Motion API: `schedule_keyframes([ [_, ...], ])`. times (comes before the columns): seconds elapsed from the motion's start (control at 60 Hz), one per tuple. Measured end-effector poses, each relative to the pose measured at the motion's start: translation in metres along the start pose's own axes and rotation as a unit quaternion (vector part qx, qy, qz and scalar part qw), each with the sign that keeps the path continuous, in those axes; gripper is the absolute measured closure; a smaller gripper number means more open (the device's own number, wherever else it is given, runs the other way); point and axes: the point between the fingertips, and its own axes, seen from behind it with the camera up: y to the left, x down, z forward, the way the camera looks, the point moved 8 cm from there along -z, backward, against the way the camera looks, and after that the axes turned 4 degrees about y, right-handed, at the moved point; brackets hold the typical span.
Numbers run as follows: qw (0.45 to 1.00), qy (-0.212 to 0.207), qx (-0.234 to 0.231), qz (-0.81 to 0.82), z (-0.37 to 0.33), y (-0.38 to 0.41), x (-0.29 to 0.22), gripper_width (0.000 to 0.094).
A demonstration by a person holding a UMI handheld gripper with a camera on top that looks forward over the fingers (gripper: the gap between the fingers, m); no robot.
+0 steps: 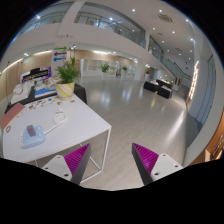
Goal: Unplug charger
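Note:
My gripper (112, 158) is open, its two fingers with magenta pads (76, 160) spread wide with only floor between them. It is held high above the floor, just past the near corner of a white table (75, 128). On the table lie a white and light-blue box-like device (33, 136), a small round white object (60, 117) and a pink item (12, 115). I cannot make out a charger or a cable among them. Nothing is held.
A potted green plant (67, 75) stands at the table's far end, with a dark laptop-like thing (44, 93) beside it. Beyond is a wide tiled hall floor (135, 105) with dark seats (158, 87) far off.

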Motion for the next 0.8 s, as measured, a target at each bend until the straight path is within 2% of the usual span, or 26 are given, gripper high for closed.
schedule_keyframes([
  [0.233,0.998,-0.018,-0.062,-0.019,-0.004,0.037,-0.009,0.0084],
  [0.65,0.952,-0.052,-0.271,-0.131,-0.058,0.179,0.011,0.0081],
  [0.8,0.932,-0.063,-0.317,-0.163,-0.062,0.215,0.025,0.0081],
])
